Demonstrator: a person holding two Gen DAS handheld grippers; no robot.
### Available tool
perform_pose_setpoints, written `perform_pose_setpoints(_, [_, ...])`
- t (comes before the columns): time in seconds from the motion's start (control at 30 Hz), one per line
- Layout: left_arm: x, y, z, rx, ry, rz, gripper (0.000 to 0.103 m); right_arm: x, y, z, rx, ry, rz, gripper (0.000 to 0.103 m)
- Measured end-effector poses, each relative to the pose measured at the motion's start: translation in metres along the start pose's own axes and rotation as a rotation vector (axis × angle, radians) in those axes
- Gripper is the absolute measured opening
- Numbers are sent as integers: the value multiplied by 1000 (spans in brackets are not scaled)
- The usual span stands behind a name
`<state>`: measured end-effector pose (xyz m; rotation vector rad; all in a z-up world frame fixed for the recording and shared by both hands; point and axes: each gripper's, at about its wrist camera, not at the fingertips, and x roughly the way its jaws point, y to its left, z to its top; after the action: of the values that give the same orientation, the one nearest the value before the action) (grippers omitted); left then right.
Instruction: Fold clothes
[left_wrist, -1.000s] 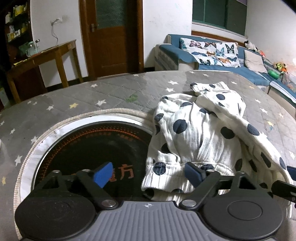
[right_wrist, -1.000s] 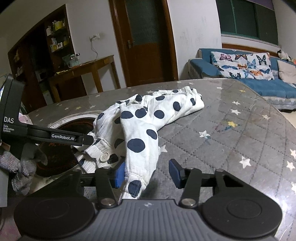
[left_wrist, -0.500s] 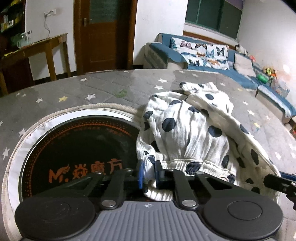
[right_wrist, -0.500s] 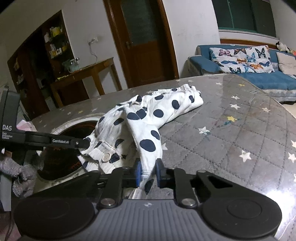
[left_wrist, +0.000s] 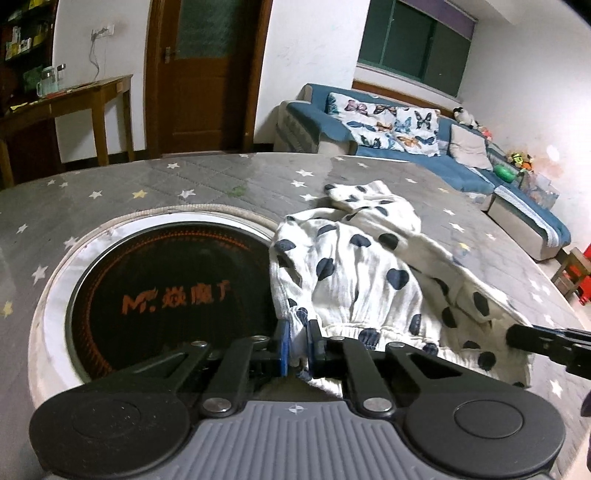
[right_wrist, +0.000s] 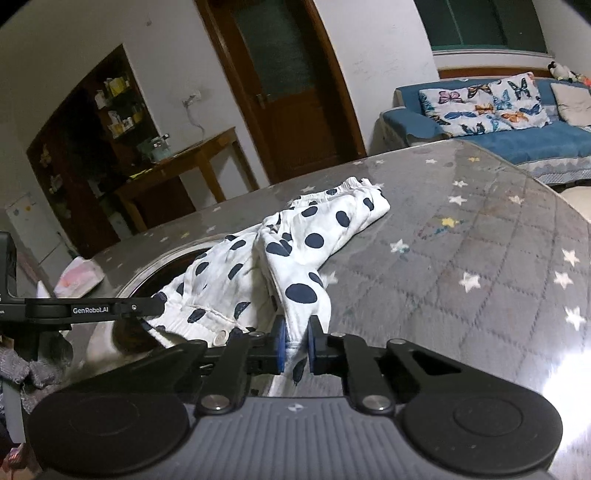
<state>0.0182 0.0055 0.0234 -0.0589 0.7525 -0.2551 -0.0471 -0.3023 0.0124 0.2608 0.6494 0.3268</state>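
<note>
Both tongs are clamped on one garment: the left gripper is closed on the elastic hem of the white polka-dot clothing, and the right gripper is pinched shut on another near edge of the same cloth. The garment is seen crumpled on a grey star-patterned tabletop, partly draped over the rim of a round black hotplate set into the table. Orange lettering beginning "M" with Chinese characters is printed on the hotplate. In the right wrist view, "GenRobot.AI" is read on the side of the left gripper's black arm. A white button is visible near the cloth's lower edge. Beyond the table, a blue sofa with butterfly-print cushions, a wooden door and a wooden side table are shown.
</note>
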Motion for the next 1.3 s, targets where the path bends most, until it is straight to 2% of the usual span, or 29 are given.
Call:
perform_pose_setpoints(0.13, [-24,-5,-18,6,1,-17,10,-20,0,-16,-12,25,21,10])
perform_pose_setpoints(0.3, [-46,-8,-53,26,40,-42,10,-45,5,-38,-37,86,45,11])
perform_pose_setpoints(0.4, [-54,-9,-68,39,56,-43,10,-62,10,-47,-67,113,62,15])
perform_pose_setpoints(0.5, [-62,-9,-78,41,61,-42,10,-72,12,-44,-83,109,67,16])
perform_pose_setpoints(0.67, [-67,-11,-79,41,45,-49,10,-74,27,-11,-165,41,71,19])
perform_pose_setpoints(0.83, [-66,-8,-84,34,44,-51,11,-32,46,30,-262,23,50,23])
perform_pose_setpoints(0.97, [-64,-5,-87,13,52,-54,11,13,59,54,-289,48,58,25])
perform_pose_setpoints(1.07, [-62,-4,-87,6,56,-56,11,51,71,71,-321,78,56,35])
perform_pose_setpoints(1.3, [-60,-1,-88,-2,67,-61,12,125,82,75,-359,165,7,42])
